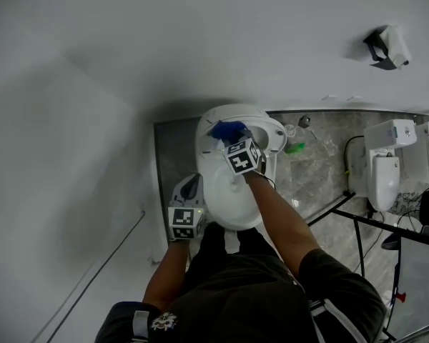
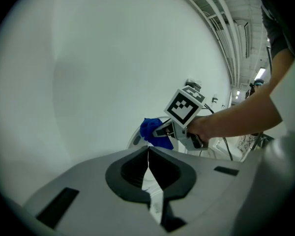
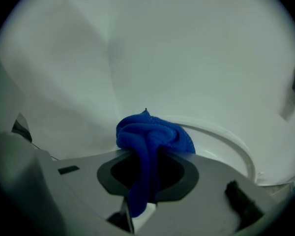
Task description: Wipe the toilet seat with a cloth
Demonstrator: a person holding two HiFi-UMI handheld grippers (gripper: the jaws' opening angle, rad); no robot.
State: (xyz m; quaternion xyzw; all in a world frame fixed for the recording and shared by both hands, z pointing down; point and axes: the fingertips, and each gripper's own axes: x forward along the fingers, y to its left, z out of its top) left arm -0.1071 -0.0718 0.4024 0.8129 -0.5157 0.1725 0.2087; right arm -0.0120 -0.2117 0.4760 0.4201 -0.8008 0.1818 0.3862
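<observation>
Blue cloth (image 1: 227, 130) shows in the head view at the back of the white toilet seat (image 1: 202, 159), bunched at the tip of the right claw (image 1: 236, 141), which reaches in over the bowl from the person's right forearm (image 1: 282, 216). The left claw (image 1: 192, 180) sits low at the seat's left front edge, apart from the cloth. Grey stone floor (image 1: 322, 163) lies to the right of the toilet, with a second toilet (image 1: 385, 170) standing well apart on it.

In the left gripper view, the left claw (image 2: 148, 154) has its jaws pressed together with nothing between them. Past its tips the right claw (image 2: 160, 130) carries the blue cloth (image 2: 150, 128) in front of a pale wall (image 2: 103, 68).

In the right gripper view, the right claw (image 3: 146, 151) is clamped on the blue cloth (image 3: 155, 134). A strip of it runs down between the jaws and the rest is wadded above the tips. The curved white rim of the toilet seat (image 3: 231, 139) passes just behind and to the right of the wad; whether the cloth touches it cannot be told.
</observation>
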